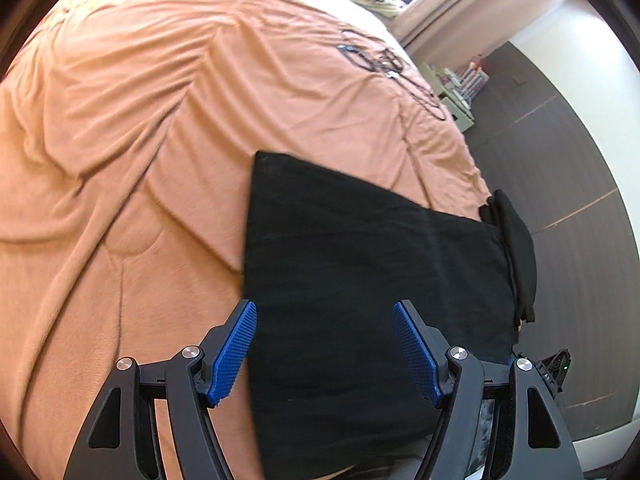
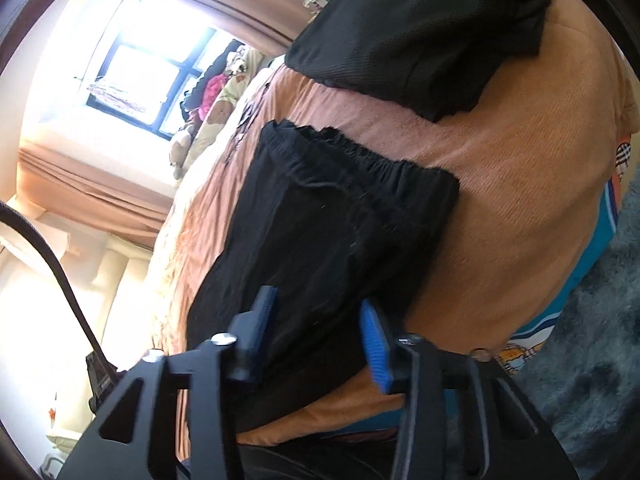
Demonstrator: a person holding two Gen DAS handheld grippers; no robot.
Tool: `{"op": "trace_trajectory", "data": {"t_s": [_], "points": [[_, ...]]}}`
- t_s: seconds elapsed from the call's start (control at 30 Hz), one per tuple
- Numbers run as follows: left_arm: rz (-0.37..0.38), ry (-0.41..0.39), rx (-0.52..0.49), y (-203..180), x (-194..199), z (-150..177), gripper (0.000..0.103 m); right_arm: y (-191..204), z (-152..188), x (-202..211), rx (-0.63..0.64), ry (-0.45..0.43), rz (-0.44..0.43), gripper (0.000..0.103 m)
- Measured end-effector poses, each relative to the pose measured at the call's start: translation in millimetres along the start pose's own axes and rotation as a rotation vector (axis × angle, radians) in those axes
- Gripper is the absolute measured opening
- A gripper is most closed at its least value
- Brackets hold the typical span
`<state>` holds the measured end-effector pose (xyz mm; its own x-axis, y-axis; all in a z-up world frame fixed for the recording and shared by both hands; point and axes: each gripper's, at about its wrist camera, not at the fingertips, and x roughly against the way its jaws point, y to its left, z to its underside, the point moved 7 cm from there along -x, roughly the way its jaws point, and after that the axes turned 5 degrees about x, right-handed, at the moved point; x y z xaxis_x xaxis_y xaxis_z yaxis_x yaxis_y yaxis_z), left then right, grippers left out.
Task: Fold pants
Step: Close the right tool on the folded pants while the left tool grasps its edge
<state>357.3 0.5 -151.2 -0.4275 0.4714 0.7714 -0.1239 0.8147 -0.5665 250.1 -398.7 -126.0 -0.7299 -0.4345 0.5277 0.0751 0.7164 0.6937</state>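
Note:
Black pants (image 1: 360, 260) lie flat and folded on the orange bedspread (image 1: 140, 140) near the bed's edge. In the right wrist view the pants (image 2: 332, 232) show their elastic waistband (image 2: 360, 152) at the far end. My left gripper (image 1: 325, 312) is open above the pants, its blue pads (image 1: 234, 354) apart and holding nothing. My right gripper (image 2: 320, 316) is open over the near end of the pants, empty.
A second black garment (image 2: 420, 28) lies folded further along the bed; it also shows in the left wrist view (image 1: 516, 248). Black cables (image 1: 384, 64) lie on the bedspread. Stuffed toys (image 2: 216, 104) sit by the window. Dark floor (image 1: 560, 200) runs beside the bed.

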Motion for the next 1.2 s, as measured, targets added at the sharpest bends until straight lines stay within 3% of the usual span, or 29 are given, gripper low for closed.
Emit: {"op": "trace_trajectory", "data": {"t_s": [0.1, 0.3, 0.4, 0.53, 0.63, 0.7, 0.77, 0.97, 1.0, 1.1, 1.2], "points": [[-0.008, 0.018, 0.021, 13.8, -10.3, 1.8, 0.073, 0.5, -9.3, 8.8, 0.024, -0.037, 0.016, 0.005], [0.011, 0.048, 0.049, 25.2, -23.4, 4.1, 0.073, 15.8, -12.1, 27.8, 0.104, -0.127, 0.063, 0.002], [0.026, 0.058, 0.07, 30.5, -28.4, 3.1, 0.073, 6.9, -3.2, 17.4, 0.091, -0.107, 0.101, 0.002], [0.058, 0.075, 0.108, 37.9, -34.7, 1.2, 0.067, -0.6, 3.5, 8.8, 0.014, -0.069, 0.07, 0.003], [0.07, 0.088, 0.116, 39.6, -39.4, 1.0, 0.06, 1.9, 2.8, 11.6, 0.006, -0.065, 0.077, 0.017], [0.07, 0.097, 0.128, 41.7, -44.6, 0.2, 0.053, 5.2, 1.4, 13.7, 0.009, -0.062, 0.074, 0.039], [0.064, 0.1, 0.139, 43.9, -48.7, -0.7, 0.051, 4.7, -0.2, 17.3, 0.008, -0.068, 0.058, 0.052], [0.083, 0.127, 0.159, 48.4, -57.9, 1.0, 0.045, -8.5, 4.5, 1.8, 0.0, 0.002, 0.035, 0.054], [0.092, 0.132, 0.154, 46.4, -57.0, 0.9, 0.038, -8.5, 5.1, -3.5, -0.001, 0.013, 0.031, 0.054], [0.14, 0.123, 0.066, 28.3, -45.9, 1.6, 0.037, -6.3, 3.4, -14.4, 0.007, 0.023, 0.032, 0.054], [0.182, 0.112, 0.041, 18.3, -36.0, -0.2, 0.037, -6.0, 0.2, -15.4, 0.011, 0.021, 0.023, 0.054]]}}
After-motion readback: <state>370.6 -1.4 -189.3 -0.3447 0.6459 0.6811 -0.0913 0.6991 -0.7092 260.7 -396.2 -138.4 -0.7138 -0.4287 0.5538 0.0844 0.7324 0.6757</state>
